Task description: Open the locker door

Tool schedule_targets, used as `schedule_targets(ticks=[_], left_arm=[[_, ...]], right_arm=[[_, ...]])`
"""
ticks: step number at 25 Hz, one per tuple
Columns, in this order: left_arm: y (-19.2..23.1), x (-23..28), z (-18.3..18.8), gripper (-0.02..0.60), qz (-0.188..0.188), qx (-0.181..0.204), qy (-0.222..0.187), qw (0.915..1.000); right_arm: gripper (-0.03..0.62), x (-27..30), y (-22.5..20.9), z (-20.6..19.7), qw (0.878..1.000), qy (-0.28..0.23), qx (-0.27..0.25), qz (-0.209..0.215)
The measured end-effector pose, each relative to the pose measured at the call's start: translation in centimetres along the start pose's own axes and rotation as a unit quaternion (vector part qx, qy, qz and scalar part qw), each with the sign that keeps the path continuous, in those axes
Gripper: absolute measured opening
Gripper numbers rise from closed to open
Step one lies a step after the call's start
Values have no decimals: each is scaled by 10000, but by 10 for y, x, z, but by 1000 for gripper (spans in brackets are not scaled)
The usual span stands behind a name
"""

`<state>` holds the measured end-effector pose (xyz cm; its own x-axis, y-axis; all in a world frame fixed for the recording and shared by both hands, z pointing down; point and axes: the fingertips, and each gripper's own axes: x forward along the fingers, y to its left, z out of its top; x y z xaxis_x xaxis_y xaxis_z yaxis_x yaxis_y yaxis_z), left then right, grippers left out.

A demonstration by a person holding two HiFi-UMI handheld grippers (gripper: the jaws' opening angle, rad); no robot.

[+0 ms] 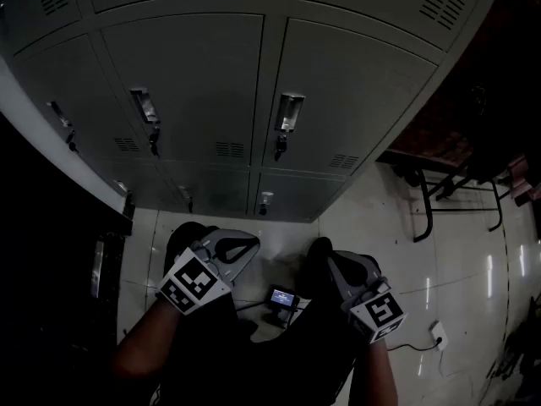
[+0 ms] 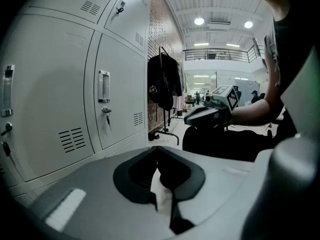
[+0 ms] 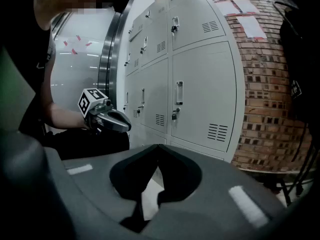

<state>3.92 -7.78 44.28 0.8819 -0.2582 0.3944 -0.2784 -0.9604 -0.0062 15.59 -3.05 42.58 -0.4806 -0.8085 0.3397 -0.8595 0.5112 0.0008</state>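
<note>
Currently both sit low over the person's lap: left gripper (image 1: pixel 239 248) and right gripper (image 1: pixel 341 267), each with jaws together, nothing between them. Lockers (image 1: pixel 254 83) stand ahead, well apart from both. Every door in view is flush shut. Door (image 1: pixel 363 83) right of centre has handle (image 1: pixel 288 112), key (image 1: pixel 279 149) hanging just below.

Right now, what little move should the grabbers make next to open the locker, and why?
Probably lift the right gripper up toward the handle of the closed locker door ahead. Both it and the left gripper hang low over the person's legs, jaws shut on nothing, well short of that handle, so nothing can be gripped yet.
</note>
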Motion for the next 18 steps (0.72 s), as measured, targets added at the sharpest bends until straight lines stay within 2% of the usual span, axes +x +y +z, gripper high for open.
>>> schedule_targets(ticks=[12, 14, 16, 18], left_arm=[[0, 0, 2, 12, -14, -16, -67, 10000], [0, 0, 2, 12, -23, -35, -75, 10000], [0, 0, 3, 12, -18, -46, -92, 9999], [1, -1, 4, 12, -8, -54, -129, 9999]], right_arm=[[3, 12, -2, -12, 9986, 481, -115, -166], [3, 18, -3, -8, 9988, 430, -162, -162], [3, 27, -7, 2, 9985, 267, -391, -274], [3, 42, -14, 14, 9942, 253, -888, -544]])
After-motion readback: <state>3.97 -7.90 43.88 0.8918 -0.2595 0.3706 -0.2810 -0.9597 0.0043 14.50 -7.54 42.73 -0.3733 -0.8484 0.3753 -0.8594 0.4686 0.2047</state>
